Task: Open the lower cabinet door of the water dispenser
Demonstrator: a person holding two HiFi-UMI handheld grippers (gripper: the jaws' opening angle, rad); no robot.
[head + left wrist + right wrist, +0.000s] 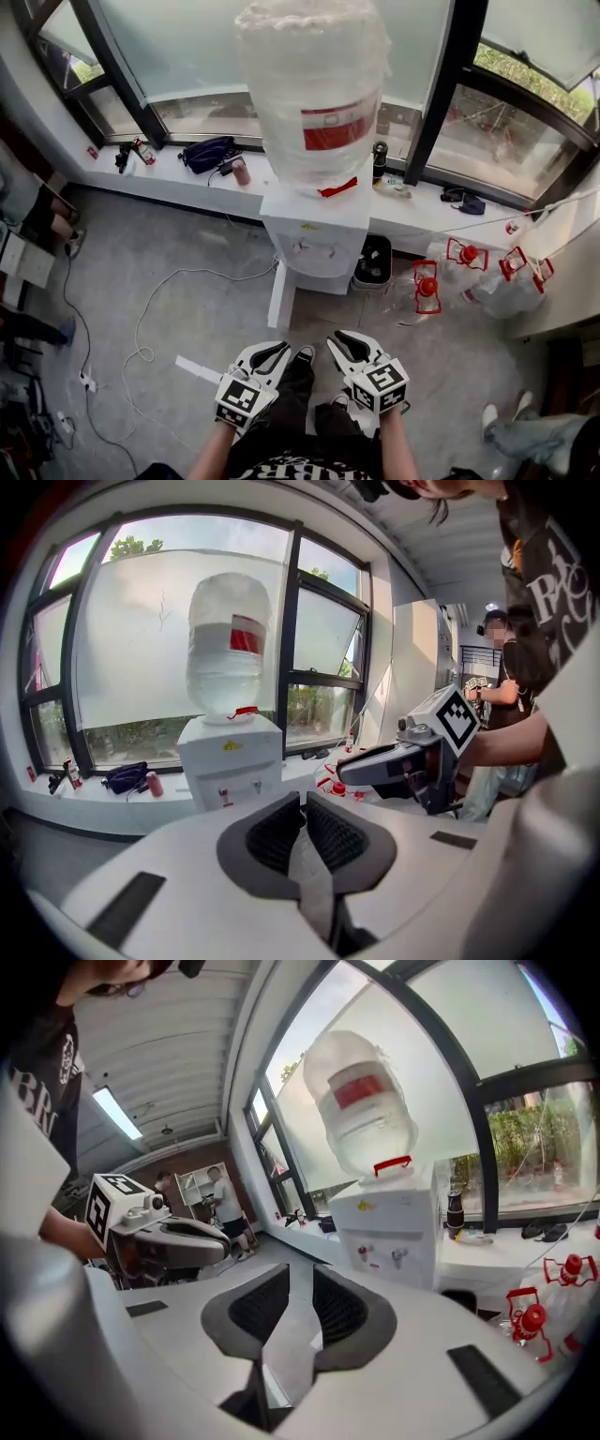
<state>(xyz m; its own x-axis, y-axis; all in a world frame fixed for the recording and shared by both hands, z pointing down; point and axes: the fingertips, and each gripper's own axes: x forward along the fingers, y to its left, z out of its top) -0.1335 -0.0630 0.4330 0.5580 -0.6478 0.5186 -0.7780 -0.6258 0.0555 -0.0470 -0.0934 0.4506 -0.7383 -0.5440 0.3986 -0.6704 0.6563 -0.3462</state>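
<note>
The white water dispenser (314, 234) stands against the window ledge, carrying a plastic-wrapped bottle (314, 89) with a red label. At its lower left a white panel (279, 295) juts out toward me; it looks like the lower cabinet door standing open, seen edge-on. Both grippers are held high and well back from the dispenser. My left gripper (278, 349) (303, 799) is shut, its pads meeting at the tips with nothing between them. My right gripper (345, 337) (302, 1274) stands open by a narrow gap and is empty. In both gripper views the gripper bodies hide the cabinet.
Empty bottles with red handles (427, 286) lie on the floor right of the dispenser, beside a black bin (375, 262). A white cable (169, 281) loops across the floor at the left. A dark bag (208, 153) and small items sit on the ledge. People stand in the background.
</note>
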